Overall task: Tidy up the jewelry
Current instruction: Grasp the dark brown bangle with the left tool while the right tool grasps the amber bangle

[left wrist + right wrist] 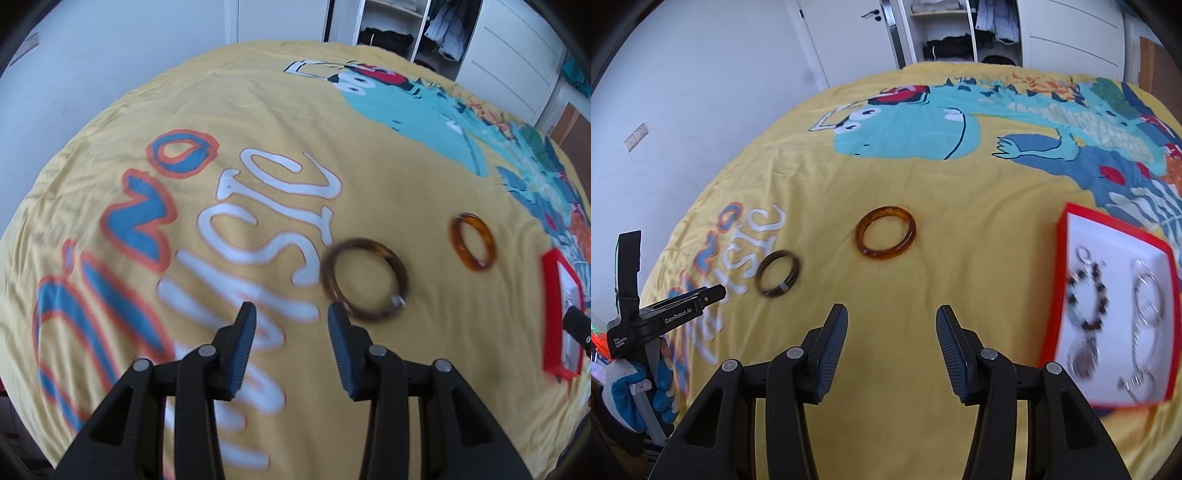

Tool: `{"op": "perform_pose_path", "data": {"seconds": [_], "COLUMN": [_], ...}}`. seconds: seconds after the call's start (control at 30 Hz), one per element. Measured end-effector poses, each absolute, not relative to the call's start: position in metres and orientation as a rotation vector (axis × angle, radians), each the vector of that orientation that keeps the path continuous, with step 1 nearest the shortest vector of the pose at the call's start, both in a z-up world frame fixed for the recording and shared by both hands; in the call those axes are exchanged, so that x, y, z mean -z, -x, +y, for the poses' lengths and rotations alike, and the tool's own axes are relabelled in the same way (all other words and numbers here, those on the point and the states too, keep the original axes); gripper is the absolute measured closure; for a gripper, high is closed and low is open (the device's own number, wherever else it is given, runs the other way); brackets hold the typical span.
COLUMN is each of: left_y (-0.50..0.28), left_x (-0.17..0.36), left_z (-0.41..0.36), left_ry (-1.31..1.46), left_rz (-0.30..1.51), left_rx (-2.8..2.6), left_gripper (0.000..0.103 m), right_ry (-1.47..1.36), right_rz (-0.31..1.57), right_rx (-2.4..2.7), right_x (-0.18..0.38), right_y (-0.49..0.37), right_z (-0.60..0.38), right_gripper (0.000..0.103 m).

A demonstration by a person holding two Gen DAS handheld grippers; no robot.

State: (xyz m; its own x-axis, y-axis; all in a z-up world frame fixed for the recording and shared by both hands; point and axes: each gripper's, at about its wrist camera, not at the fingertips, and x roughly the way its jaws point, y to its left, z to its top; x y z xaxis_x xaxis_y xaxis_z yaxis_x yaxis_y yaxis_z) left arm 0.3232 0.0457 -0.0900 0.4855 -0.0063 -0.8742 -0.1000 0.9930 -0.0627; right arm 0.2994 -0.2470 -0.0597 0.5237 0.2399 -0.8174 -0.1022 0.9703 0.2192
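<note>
A yellow dinosaur-print bedspread (923,177) is filling the view. The left gripper (291,314), fingers spread and empty, is hovering just beside a dark bangle (365,278). An amber bangle (885,235) is lying nearby; the right gripper (892,317) is waiting open. A red box (1067,229) is holding bracelets. Straddling the dark bangle's near rim looks wisest.

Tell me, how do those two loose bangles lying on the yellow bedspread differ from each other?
The amber bangle is a clear orange-brown, while the dark bangle is a murky brown-black. The dark bangle has a pale band on its rim; the amber bangle shows none. The dark bangle lies nearer the left gripper, the amber bangle nearer the red box. Both lie flat on the bedspread, outside the box.
</note>
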Motion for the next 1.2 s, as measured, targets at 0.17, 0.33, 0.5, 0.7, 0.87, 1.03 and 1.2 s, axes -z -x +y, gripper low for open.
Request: {"op": "perform_pose_path", "data": {"seconds": [0.17,0.33,0.5,0.7,0.87,1.03,1.2], "left_y": [-0.356,-0.375,-0.384,-0.38,-0.379,-0.377,-0.381], "left_x": [0.108,0.125,0.134,0.121,0.121,0.125,0.137], "left_z": [0.043,0.041,0.04,0.052,0.044,0.032,0.03], "left_ry": [0.077,0.057,0.05,0.152,0.157,0.139,0.112], "left_rz": [1.076,1.082,1.079,1.041,1.045,1.056,1.079], "left_rx": [-0.062,-0.041,-0.018,0.037,0.083,0.116,0.1], "left_gripper": [0.065,0.065,0.065,0.065,0.065,0.065,0.065], "right_ry": [-0.144,-0.137,-0.14,-0.138,-0.118,-0.104,-0.083], "right_rz": [1.01,1.03,1.059,1.083,1.083,1.079,1.072], "right_rx": [-0.198,-0.18,-0.162,-0.15,-0.152,-0.166,-0.166], "right_x": [0.079,0.102,0.124,0.142,0.15,0.154,0.156], "right_y": [-0.349,-0.39,-0.417,-0.43,-0.43,-0.431,-0.432], "right_z": [-0.241,-0.235,-0.233,-0.233,-0.23,-0.229,-0.227], "right_gripper": [0.054,0.054,0.054,0.054,0.053,0.053,0.057]}}
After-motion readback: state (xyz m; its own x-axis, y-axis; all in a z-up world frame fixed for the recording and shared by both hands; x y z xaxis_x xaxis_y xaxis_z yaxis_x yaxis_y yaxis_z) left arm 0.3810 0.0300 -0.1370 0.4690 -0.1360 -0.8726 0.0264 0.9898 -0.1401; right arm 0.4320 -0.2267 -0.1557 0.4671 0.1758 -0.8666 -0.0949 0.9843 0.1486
